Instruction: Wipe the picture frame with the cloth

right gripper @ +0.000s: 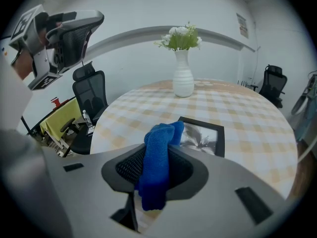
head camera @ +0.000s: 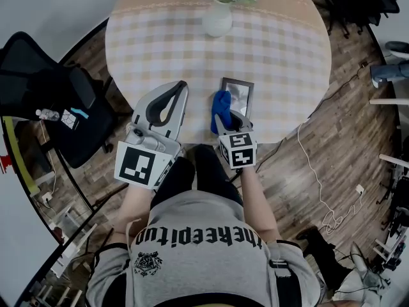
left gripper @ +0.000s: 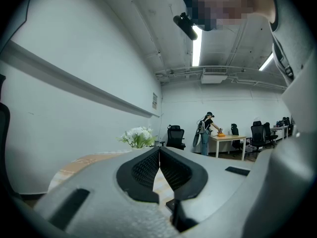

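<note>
**Blue cloth clamped in your right gripper, at the picture frame's left edge**

Your right gripper [head camera: 224, 118] [right gripper: 156, 158] has its jaws closed on a blue cloth [head camera: 220, 106] [right gripper: 156, 166]. The cloth is bunched into a long roll that runs along the jaws. One end pokes past the tips, away from you, and the other hangs back between the jaws.

The picture frame [head camera: 239, 94] [right gripper: 204, 136] lies flat on the round checked table [head camera: 281, 43], close to the edge nearest you. It is dark-rimmed, with a grey flower print facing up. Its long axis appears to run from your edge toward the table's middle, roughly in line with the white vase [head camera: 217, 19] [right gripper: 183, 79] of flowers well beyond it.

The cloth's front end overlaps the frame's near left side. No view shows whether the two are touching.

Your left gripper [head camera: 180, 88] [left gripper: 159, 155] is to the left of the frame, above the table's near edge. Its jaws meet at the tips with nothing between them, and it points out across the room.
</note>
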Available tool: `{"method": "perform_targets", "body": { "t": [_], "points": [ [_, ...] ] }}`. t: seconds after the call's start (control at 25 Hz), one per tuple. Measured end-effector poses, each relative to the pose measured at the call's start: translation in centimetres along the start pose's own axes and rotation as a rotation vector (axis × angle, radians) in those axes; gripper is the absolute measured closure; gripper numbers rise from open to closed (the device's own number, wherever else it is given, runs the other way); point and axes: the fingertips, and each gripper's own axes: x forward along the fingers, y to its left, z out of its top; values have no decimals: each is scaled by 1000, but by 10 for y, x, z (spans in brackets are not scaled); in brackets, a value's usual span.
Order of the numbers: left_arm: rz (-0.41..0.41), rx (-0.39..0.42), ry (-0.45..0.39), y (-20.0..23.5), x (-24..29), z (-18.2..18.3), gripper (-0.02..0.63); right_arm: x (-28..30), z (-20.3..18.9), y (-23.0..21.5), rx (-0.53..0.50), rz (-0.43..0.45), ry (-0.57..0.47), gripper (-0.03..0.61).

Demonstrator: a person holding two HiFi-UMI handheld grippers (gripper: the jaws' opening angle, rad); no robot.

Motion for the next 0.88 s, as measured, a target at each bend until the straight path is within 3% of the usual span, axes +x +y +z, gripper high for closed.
{"method": "perform_targets", "body": {
  "t": [0.24, 0.44, 0.88],
  "points": [
    [-22, 5, -2, -9, 4, 1, 597, -3, -4, -4, -4, -14, -7, 462],
    [-29, 8, 0, -22, 13, 2, 597, -18, -14, -41, 35, -84, -1, 462],
    [-71, 10, -12, -30, 17, 6, 597, -42, -24, -76, 75, -200, -5, 462]
  ]
}}
